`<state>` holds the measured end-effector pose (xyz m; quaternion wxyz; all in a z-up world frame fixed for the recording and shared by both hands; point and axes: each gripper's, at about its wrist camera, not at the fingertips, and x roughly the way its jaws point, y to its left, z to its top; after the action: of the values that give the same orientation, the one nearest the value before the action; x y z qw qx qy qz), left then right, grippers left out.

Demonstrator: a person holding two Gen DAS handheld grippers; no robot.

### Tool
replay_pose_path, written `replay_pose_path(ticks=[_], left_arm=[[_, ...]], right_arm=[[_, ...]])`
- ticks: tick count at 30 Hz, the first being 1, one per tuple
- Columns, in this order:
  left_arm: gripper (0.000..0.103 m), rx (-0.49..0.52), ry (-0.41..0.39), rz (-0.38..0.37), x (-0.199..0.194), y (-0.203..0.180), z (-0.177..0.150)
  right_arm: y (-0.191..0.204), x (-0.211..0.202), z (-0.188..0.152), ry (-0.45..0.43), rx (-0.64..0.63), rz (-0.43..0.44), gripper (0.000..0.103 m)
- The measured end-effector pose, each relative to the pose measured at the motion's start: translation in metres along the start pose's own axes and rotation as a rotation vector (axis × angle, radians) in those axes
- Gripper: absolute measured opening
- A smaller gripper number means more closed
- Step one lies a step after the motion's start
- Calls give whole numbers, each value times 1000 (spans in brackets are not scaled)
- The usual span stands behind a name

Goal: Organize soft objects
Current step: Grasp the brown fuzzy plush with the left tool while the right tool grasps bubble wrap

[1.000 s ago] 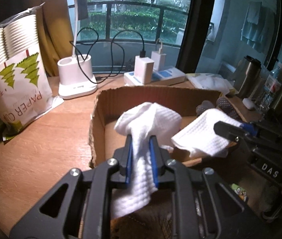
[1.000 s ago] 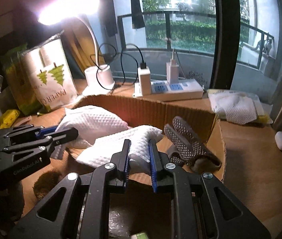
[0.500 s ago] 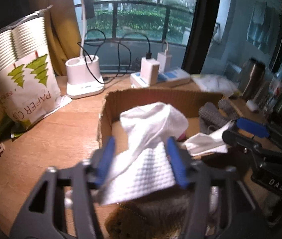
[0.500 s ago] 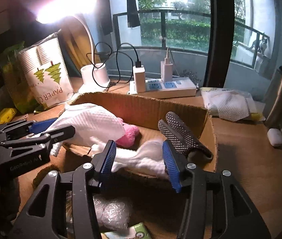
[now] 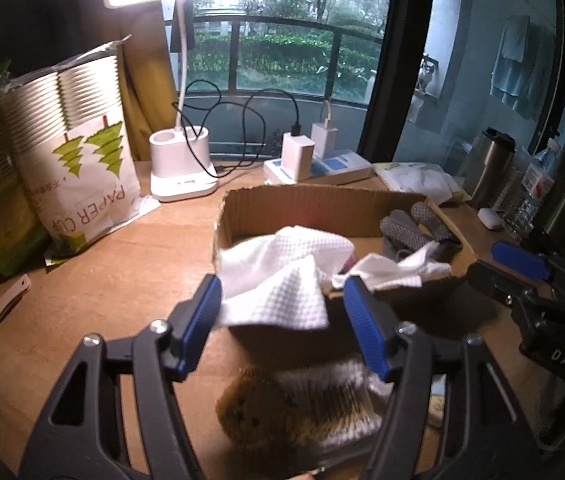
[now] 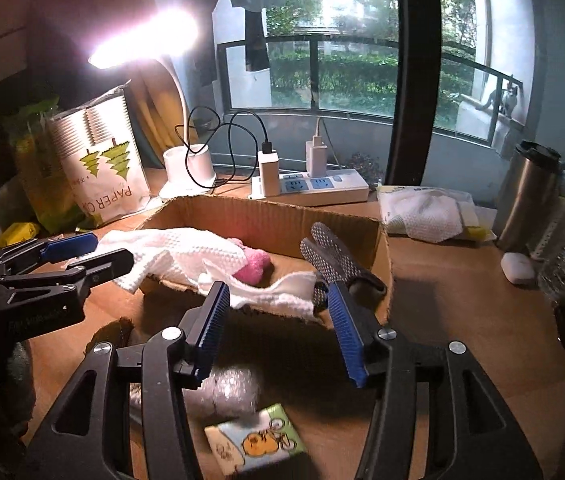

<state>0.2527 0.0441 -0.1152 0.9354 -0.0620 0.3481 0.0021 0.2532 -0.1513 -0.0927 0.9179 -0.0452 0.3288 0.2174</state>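
**Both grippers wide, cloths on box**

With jaws spread wide, left gripper [image 5: 282, 320] and right gripper [image 6: 278, 332] hold nothing. White cloth [image 5: 278, 276] drapes over the cardboard box [image 6: 266, 220] near-left rim; second cloth [image 6: 278, 292] lies over the near edge, beside grey glove [image 6: 330, 256] and pink plush [image 6: 254, 266].

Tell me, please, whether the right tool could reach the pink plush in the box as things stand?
Probably yes: the right tool is open just before the cardboard box, and the pink plush lies partly uncovered, though white cloths drape beside it.
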Motion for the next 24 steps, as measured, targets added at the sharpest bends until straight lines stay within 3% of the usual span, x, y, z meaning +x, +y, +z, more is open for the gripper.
replay_pose_path(ticks=[13, 15, 17, 24], left_arm=[[66, 3, 16, -6, -19, 1, -34], [66, 5, 23, -8, -20, 2, -43], [66, 11, 30, 0, -21, 4, -52], [70, 12, 80, 35, -9, 21, -73]], right_arm=[[6, -21, -33, 19, 9, -7, 55], [6, -21, -38, 26, 11, -7, 67], [8, -18, -46, 38, 11, -6, 71], [12, -6, -62, 83, 13, 11, 72]])
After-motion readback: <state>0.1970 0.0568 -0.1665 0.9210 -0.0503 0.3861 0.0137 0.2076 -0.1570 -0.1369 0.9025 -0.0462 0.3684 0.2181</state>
